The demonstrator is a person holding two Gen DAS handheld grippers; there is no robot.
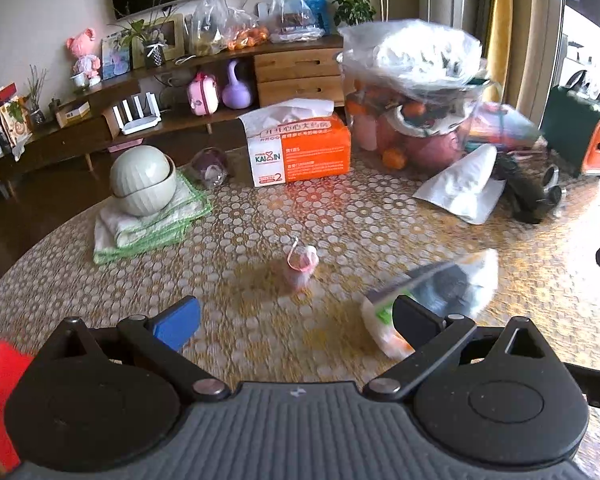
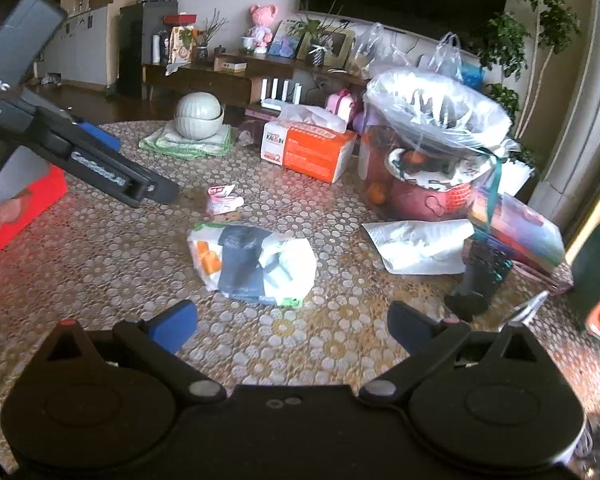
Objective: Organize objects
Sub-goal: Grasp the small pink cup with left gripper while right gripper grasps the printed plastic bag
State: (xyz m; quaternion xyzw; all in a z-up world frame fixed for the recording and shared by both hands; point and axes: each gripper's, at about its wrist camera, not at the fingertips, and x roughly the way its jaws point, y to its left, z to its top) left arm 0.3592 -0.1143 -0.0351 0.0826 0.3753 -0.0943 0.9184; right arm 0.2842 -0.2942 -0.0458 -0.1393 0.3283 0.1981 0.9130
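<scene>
Both jaws gape wide, holding nothing: the left gripper (image 1: 296, 322) and right gripper (image 2: 292, 326) hover short of the crumpled packet (image 2: 256, 266), lying nearer than the tissue box (image 2: 308, 148), probably lining up to grab it.

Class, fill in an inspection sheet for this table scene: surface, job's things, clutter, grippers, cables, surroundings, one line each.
Surface: round table with a circle-patterned cover.
Job's things: small pink cup with its lid peeled, near the middle; flat plastic packet lying beside it.
Clutter: orange tissue box; two stacked bowls on folded cloths; fruit basket under a plastic bag; silver pouch.
Grippers: left hand-held gripper open, empty, facing the cup; right hand-held gripper open, empty, facing the packet.
Cables: nothing seen on the table.
Surroundings: low wooden TV stand holding bags, toys and plants; curtain at the right.
</scene>
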